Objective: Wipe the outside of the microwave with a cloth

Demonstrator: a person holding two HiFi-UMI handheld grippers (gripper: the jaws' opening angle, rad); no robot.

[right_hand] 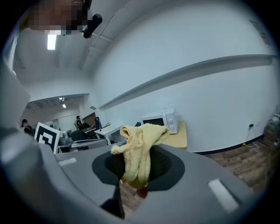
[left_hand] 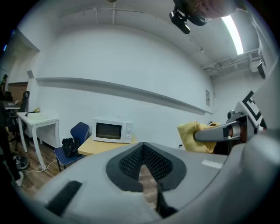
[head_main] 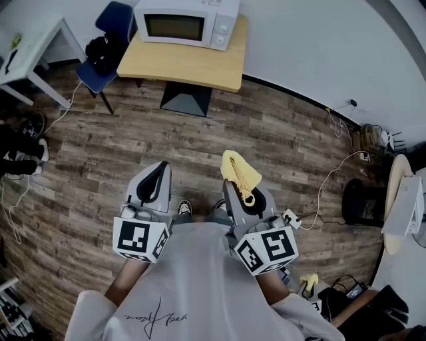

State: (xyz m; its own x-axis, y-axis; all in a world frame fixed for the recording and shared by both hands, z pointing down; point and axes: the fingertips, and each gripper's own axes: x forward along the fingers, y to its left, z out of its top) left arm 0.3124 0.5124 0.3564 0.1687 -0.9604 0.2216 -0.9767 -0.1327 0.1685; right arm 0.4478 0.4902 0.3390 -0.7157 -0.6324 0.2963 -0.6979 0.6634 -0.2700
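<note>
The person stands on the wooden floor (head_main: 200,140), well away from the microwave (head_main: 188,23), with both grippers held in front of the body. The microwave is white, its door shut. It sits at the far end of the room on a light wooden worktop (head_main: 193,70) against the wall, its control panel on the right.

The right gripper (head_main: 245,193) has its jaws pressed onto a yellow cloth (head_main: 238,172). The right gripper view shows the cloth pinched between the dark pads, bunched up above them and hanging down in a fold. The cloth touches nothing but the gripper and is far from the microwave.

The left gripper (head_main: 155,178) is just beside the right one, on the left. In its own view the jaws meet at the tips with nothing between them, and a sliver of floor shows through the gap lower down.

Left of the worktop stands a blue chair (head_main: 114,16) with a black bundle (head_main: 105,50) on its seat; it may be gloves or a bag, the view is too small to tell. Further left is a white desk (head_main: 36,46). Loose cables (head_main: 336,176) trail over the floor on the right.
</note>
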